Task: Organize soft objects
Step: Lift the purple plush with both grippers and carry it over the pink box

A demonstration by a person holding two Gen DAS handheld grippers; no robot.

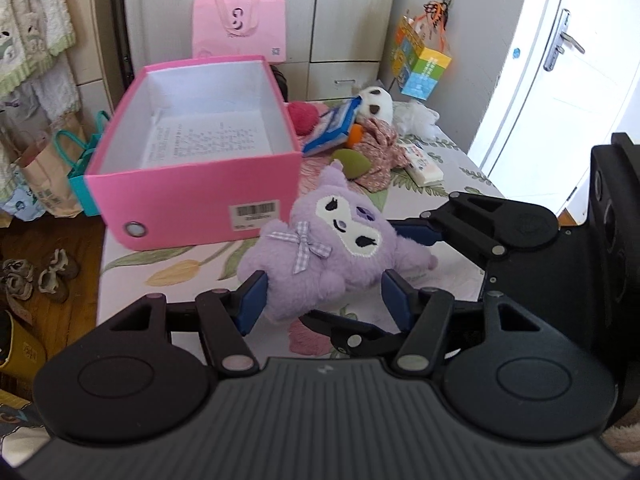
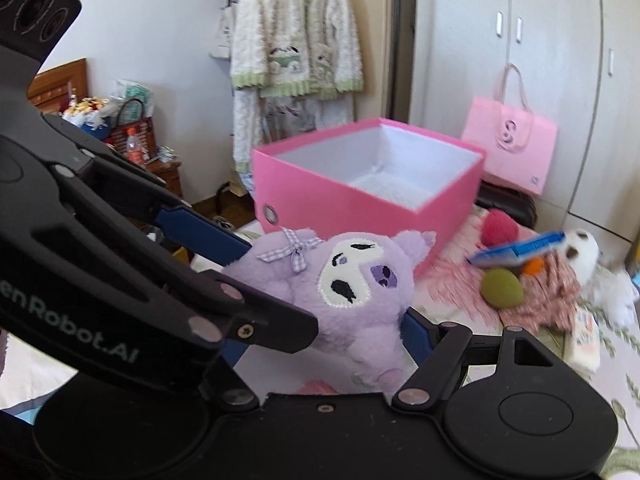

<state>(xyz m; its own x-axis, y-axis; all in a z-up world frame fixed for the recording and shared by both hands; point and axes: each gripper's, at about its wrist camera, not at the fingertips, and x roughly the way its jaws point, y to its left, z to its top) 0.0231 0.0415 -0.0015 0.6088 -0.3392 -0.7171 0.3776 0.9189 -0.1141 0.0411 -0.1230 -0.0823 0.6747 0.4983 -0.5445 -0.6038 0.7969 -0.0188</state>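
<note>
A purple plush toy (image 1: 320, 248) with a white face and a checked bow is held above the flowered table, in front of the open pink box (image 1: 192, 192). My left gripper (image 1: 324, 300) is shut on its lower body, blue pads pressed on both sides. My right gripper (image 1: 400, 280) comes in from the right and grips the toy too. In the right wrist view the toy (image 2: 352, 292) sits between my right gripper's (image 2: 332, 340) blue pads, with the left gripper (image 2: 208, 240) across the left side. The pink box (image 2: 360, 204) holds only a printed sheet.
Behind the toy lie a red ball (image 1: 301, 116), a blue packet (image 1: 332, 126), a green sponge (image 1: 352, 162), floral cloth (image 1: 380, 152), a white plush (image 1: 384, 108) and a tissue pack (image 1: 424, 166). A pink bag (image 1: 240, 28) stands by the wardrobe. Shoes (image 1: 36, 276) are on the floor left.
</note>
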